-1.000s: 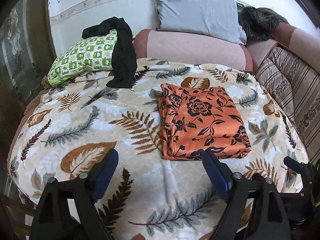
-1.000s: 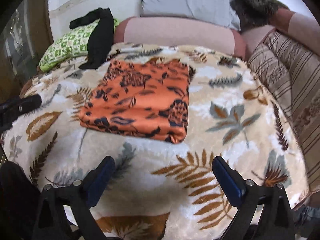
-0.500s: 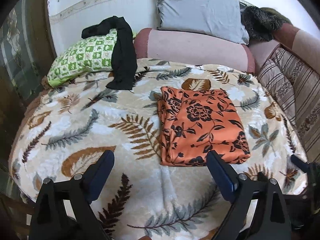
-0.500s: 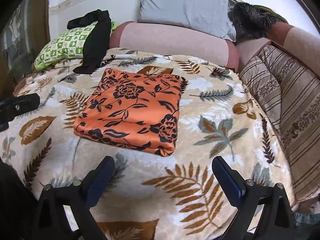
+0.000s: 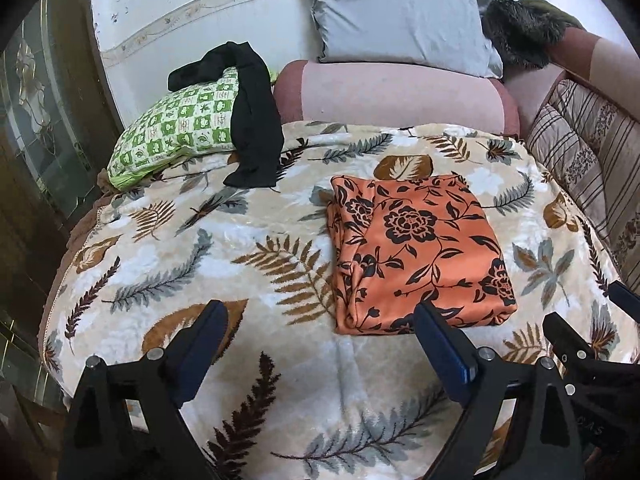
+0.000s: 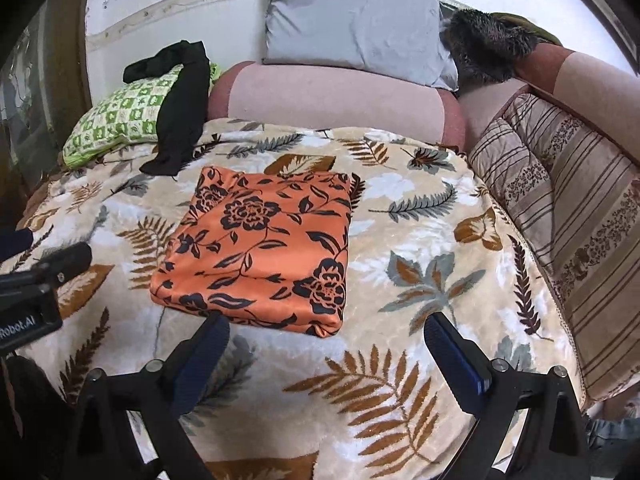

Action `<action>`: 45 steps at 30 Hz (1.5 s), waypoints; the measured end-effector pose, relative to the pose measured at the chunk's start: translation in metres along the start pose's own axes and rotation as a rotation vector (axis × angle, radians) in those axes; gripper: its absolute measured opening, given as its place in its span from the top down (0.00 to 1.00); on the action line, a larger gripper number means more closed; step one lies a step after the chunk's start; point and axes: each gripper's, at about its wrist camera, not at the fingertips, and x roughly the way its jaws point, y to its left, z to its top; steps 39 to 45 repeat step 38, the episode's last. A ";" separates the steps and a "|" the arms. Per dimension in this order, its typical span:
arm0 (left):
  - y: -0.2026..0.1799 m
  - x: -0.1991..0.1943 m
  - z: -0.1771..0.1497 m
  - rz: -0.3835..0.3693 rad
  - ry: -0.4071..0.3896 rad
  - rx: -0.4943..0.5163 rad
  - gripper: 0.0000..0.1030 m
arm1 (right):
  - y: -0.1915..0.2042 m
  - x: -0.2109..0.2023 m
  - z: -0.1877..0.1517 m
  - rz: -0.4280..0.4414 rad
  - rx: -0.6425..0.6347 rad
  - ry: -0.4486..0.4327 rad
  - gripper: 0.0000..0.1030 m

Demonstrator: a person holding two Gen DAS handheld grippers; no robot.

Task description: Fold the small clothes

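A leaf-patterned blanket (image 5: 248, 240) covers the bed. Along its far edge lie a pink bolster (image 5: 396, 96) with a grey pillow (image 5: 400, 20) above it; a green checked pillow (image 5: 176, 124) fills the far left corner, a black garment (image 5: 254, 120) draped over it onto the blanket. The folded orange floral cloth (image 5: 416, 252) lies flat (a neat rectangle) right of the blanket's middle, toward the near edge. The left gripper (image 5: 320, 328) and right gripper (image 6: 326, 340) hang above the near edge, jaws spread wide, nothing between them.
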 end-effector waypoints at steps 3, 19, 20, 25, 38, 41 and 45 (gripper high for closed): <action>0.001 -0.001 0.002 -0.008 -0.003 -0.003 0.09 | 0.002 -0.001 0.004 -0.007 -0.005 -0.001 0.04; -0.004 0.003 0.018 -0.060 -0.006 -0.003 0.06 | 0.006 0.000 0.015 -0.016 -0.034 0.004 0.04; -0.005 0.003 0.019 -0.062 -0.005 -0.003 0.06 | 0.006 0.001 0.016 -0.015 -0.034 0.005 0.04; -0.005 0.005 0.021 -0.067 -0.004 -0.003 0.05 | 0.006 0.003 0.018 -0.014 -0.036 0.010 0.04; -0.010 0.014 0.032 -0.094 -0.016 0.002 0.00 | 0.008 0.017 0.024 -0.005 -0.042 0.023 0.04; -0.010 0.014 0.032 -0.094 -0.016 0.002 0.00 | 0.008 0.017 0.024 -0.005 -0.042 0.023 0.04; -0.010 0.014 0.032 -0.094 -0.016 0.002 0.00 | 0.008 0.017 0.024 -0.005 -0.042 0.023 0.04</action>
